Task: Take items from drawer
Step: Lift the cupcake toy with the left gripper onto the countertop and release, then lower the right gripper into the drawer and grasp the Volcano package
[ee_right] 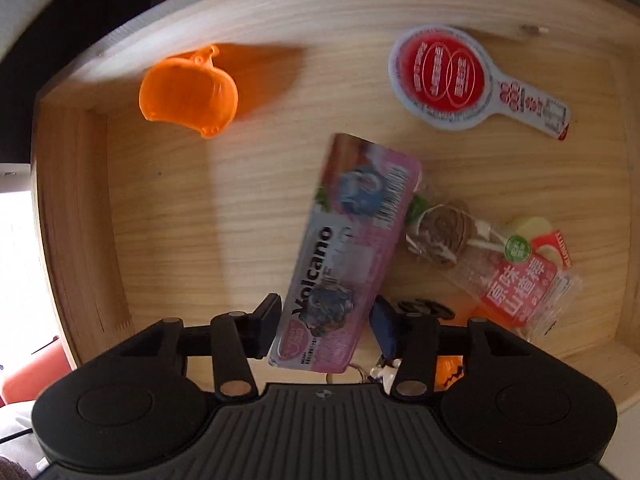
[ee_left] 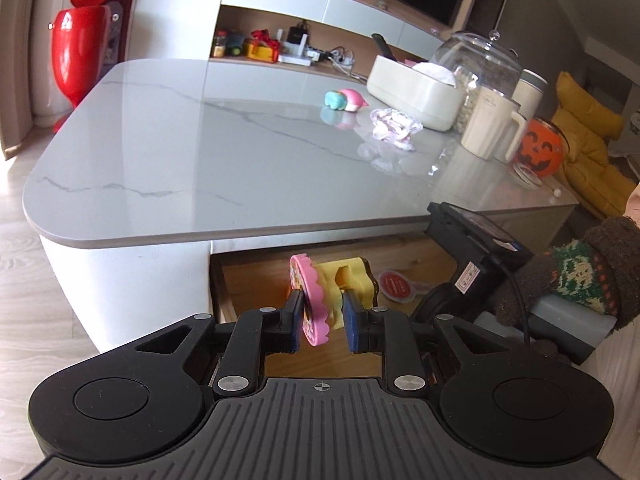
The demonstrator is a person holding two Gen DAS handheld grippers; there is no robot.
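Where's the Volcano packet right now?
Right wrist view: the Volcano packet sits between the right gripper fingers, over the drawer, left of the lollipop.

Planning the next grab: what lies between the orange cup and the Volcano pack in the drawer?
Only bare wood: right wrist view shows nothing between the orange cup and Volcano pack.

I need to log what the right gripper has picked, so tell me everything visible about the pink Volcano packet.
The Volcano packet is a flat, oblong, glossy pack, pink and grey, printed with "Volcano", a dark rock picture, a blue picture and a barcode. It lies slanted over the wooden drawer. The right gripper has its fingers against both sides of the near end. Its far end is beside a clear snack wrapper.
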